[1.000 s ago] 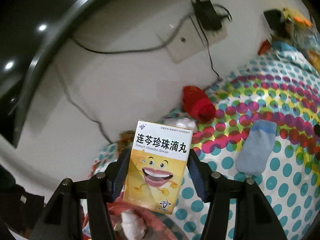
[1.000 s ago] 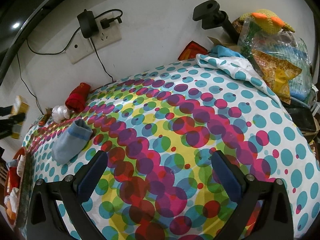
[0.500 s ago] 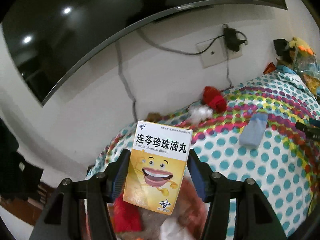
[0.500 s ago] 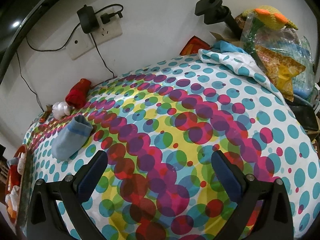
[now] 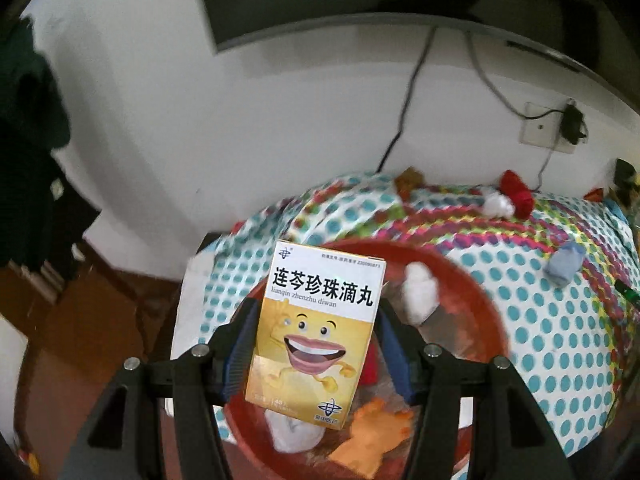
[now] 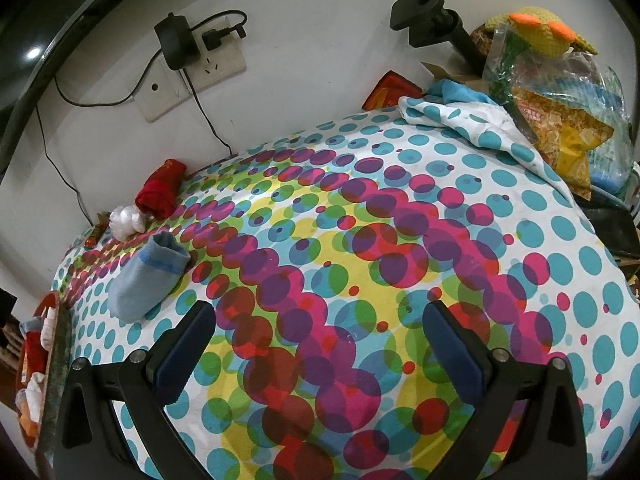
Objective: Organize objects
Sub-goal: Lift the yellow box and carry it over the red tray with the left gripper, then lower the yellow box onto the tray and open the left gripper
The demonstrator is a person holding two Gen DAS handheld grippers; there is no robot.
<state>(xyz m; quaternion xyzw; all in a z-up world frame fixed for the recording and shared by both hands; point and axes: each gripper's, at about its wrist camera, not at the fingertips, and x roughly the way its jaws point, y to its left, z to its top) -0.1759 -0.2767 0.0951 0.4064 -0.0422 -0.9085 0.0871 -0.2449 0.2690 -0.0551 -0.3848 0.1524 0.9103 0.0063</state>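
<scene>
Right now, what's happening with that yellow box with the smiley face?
The left gripper is clamped on the yellow cardboard medicine box, holding it above a round red basin that already has small socks in it. The right gripper hangs open over the spotted tablecloth, holding nothing. A light blue sock lies on the cloth.

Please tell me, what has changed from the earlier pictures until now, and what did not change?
The left tool, still shut on the yellow medicine box, swung away from the spotted cloth to above the red basin of small items. Nothing was grasped or released. The right tool stays open and still; the blue sock and red roll lie unmoved.
</scene>
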